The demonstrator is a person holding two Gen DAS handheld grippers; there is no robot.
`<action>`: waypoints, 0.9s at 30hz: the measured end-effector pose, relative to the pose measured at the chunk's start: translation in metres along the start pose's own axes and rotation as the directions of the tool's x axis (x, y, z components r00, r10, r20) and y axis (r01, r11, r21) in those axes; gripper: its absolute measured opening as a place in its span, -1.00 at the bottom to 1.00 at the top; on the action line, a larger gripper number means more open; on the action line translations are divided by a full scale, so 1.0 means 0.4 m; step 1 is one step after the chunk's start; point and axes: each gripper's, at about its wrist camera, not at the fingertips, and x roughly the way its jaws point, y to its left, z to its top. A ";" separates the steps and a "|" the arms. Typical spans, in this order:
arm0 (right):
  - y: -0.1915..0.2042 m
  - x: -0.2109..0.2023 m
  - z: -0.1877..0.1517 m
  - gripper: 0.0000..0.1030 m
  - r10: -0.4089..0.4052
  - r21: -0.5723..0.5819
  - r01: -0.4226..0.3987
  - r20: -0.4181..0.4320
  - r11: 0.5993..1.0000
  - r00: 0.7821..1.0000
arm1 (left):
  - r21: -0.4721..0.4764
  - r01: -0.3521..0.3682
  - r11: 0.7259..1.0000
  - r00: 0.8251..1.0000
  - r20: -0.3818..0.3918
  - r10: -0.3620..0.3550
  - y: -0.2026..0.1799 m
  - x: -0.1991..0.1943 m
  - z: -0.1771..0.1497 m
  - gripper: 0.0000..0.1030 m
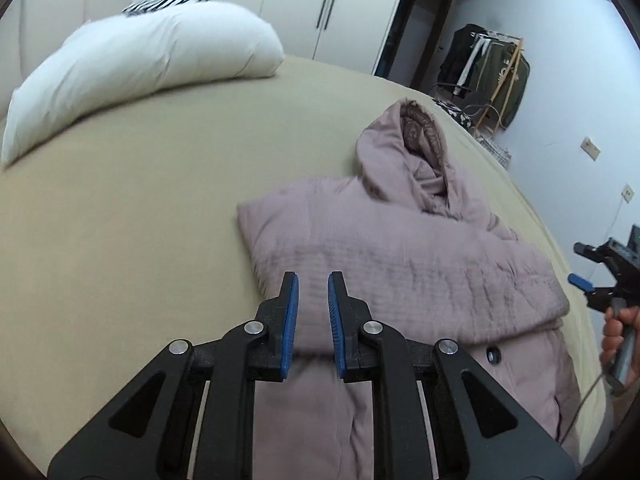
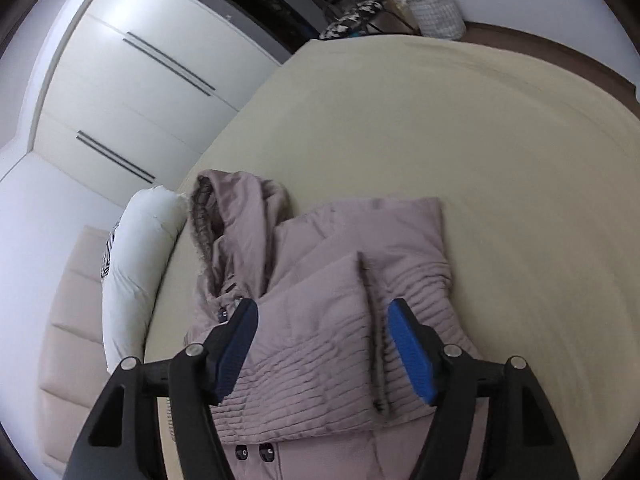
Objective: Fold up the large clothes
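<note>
A mauve quilted hooded coat point(image 1: 400, 264) lies on the beige bed point(image 1: 140, 220), hood point(image 1: 416, 152) toward the far side, with a sleeve folded across its front. My left gripper point(image 1: 313, 284) hovers over the coat's near left part; its blue pads stand a narrow gap apart with nothing between them. In the right wrist view the coat point(image 2: 320, 340) shows both sleeves folded over the chest, hood point(image 2: 236, 216) at upper left. My right gripper point(image 2: 322, 308) is open wide just above the folded sleeves, gripping nothing. It also shows at the right edge of the left view, right gripper point(image 1: 578, 264), held by a hand point(image 1: 616, 336).
A white pillow point(image 1: 140, 64) lies at the head of the bed by the padded headboard point(image 2: 68, 320). White wardrobe doors point(image 2: 120, 80) stand beyond the bed. A clothes rack point(image 1: 488, 76) and a wire basket point(image 2: 436, 12) are on the floor past the bed's edge.
</note>
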 end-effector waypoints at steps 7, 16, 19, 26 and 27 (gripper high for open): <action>0.164 0.132 -0.092 0.13 -0.134 -0.355 0.096 -0.085 0.930 0.987 | 0.090 -0.039 0.995 0.987 -0.152 0.052 -0.046 0.211 0.039 -0.72; 0.178 0.166 -0.152 0.36 -0.236 -0.553 0.175 -0.040 0.815 0.971 | 0.062 -0.017 0.998 0.993 -0.112 0.024 -0.054 0.183 0.100 -0.71; 0.182 0.130 -0.074 0.62 -0.177 -0.457 0.162 0.009 0.875 0.984 | 0.065 0.016 0.998 0.993 -0.114 -0.008 -0.096 0.210 0.197 -0.32; 0.195 0.147 0.056 0.66 -0.143 -0.421 0.135 0.012 0.897 0.990 | 0.086 0.071 0.994 0.988 -0.145 -0.058 -0.262 0.398 0.428 0.61; 0.206 0.172 0.057 0.66 -0.148 -0.425 0.139 0.012 0.895 0.989 | 0.094 0.049 0.994 0.987 -0.156 -0.034 -0.287 0.441 0.451 0.61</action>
